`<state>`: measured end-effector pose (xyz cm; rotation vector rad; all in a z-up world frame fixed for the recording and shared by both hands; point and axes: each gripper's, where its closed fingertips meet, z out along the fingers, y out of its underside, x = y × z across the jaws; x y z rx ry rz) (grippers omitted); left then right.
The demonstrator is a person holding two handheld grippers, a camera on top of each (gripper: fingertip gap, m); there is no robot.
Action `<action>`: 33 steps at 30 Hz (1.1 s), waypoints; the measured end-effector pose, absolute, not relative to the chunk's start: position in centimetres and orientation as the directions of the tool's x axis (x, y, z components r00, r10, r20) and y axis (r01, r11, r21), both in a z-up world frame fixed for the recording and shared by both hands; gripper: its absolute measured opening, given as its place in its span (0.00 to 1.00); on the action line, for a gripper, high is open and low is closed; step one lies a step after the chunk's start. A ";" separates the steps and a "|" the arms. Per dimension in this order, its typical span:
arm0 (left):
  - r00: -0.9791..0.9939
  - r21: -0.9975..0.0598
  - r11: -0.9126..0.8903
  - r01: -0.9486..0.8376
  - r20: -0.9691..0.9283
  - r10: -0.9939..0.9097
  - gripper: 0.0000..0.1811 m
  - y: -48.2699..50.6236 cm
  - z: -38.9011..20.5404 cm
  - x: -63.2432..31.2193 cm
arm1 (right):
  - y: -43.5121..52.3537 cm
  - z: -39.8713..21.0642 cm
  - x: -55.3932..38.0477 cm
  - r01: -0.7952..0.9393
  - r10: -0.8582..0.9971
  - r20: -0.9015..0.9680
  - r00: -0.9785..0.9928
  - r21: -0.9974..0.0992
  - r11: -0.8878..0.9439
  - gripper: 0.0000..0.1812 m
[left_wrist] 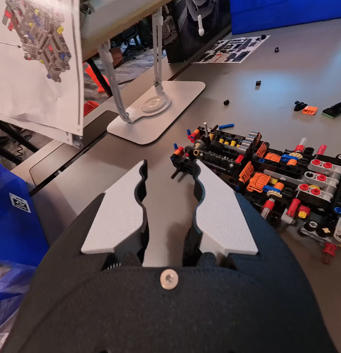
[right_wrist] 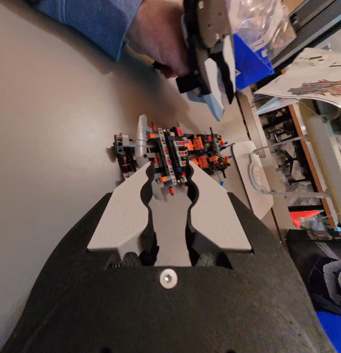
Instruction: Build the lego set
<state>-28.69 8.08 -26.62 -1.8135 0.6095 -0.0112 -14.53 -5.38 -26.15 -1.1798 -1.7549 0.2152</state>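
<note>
A half-built Lego chassis of black beams with orange, red and grey parts lies on the grey table, right of centre in the left wrist view. My left gripper is open and empty, its right fingertip close to the chassis's near-left corner. In the right wrist view the same chassis lies straight ahead. My right gripper is open, its fingertips on either side of the chassis's near end, not closed on it. The left gripper also shows in the right wrist view, held by a hand above the chassis.
A white stand holds the instruction booklet at the left. Loose pieces lie at the far right: an orange piece, small black pins, a sticker sheet. Blue bins stand left and far back. The table edge runs left. The right tips stand about 15 centimetres off the orange piece.
</note>
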 end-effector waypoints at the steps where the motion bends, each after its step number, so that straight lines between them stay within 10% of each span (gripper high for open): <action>1: 0.868 -0.896 -0.197 -0.397 -0.297 -0.398 0.26 8.1 -26.4 -29.0 | -5.1 -25.5 -14.1 0.599 0.795 0.606 -0.039 -0.622 0.504 0.17; 9: 0.811 -0.841 -0.069 -0.537 -0.492 -0.317 0.27 10.8 -19.4 -27.6 | 0.6 -22.5 -9.4 0.584 0.815 0.576 0.069 -0.685 0.435 0.20; 15: 0.694 -0.717 0.146 -0.682 -0.697 -0.180 0.20 16.9 -9.8 -23.9 | 10.6 -16.0 -8.6 0.532 0.807 0.547 0.222 -0.761 0.370 0.43; 33: 0.774 -0.786 0.167 -0.595 -0.616 -0.144 0.18 22.9 -13.4 -29.5 | 41.4 -4.4 -18.9 0.592 0.810 0.521 0.268 -0.753 0.288 0.52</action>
